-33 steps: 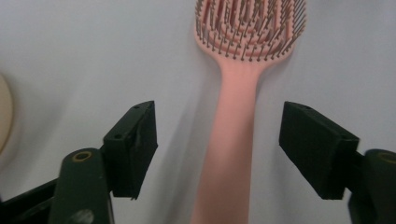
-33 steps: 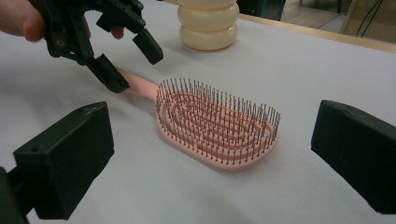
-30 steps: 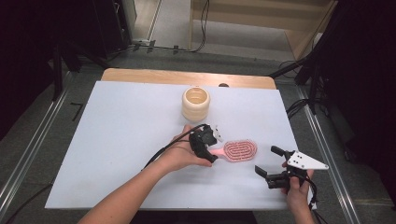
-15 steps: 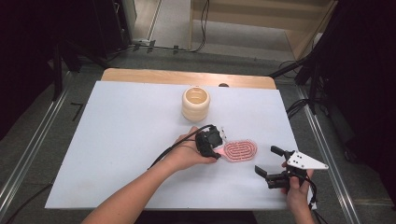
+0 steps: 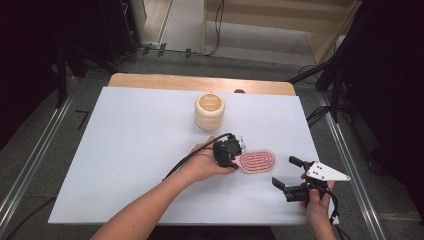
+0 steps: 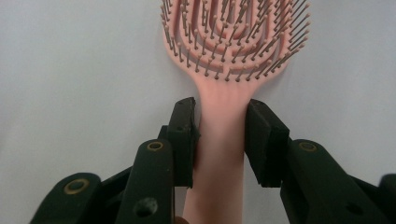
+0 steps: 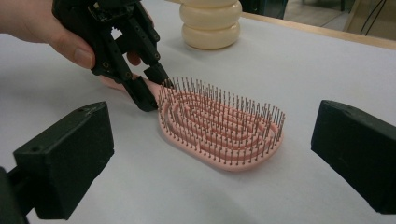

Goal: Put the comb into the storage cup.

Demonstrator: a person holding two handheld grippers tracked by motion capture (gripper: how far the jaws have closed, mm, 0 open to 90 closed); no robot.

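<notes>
Hairbrush (image 5: 257, 161) lies flat on the desk (image 5: 125, 140), bristles up, a little nearer the person than the cream ribbed cup (image 5: 209, 111). The left gripper (image 6: 219, 126) has slid in from the handle end since a second ago, and its fingers (image 6: 183, 135) have just been closing; they now pinch the brush's smooth pink handle from both sides, so a lift looks ready. Its head is an oval of looped plastic ribs set with thin, ball-tipped pins. The right gripper (image 5: 292, 175) waits just beyond the brush's rounded end, its blocky black fingers (image 7: 70, 154) spread wide and holding nothing. The cup is a stack of soft, rounded rings.
</notes>
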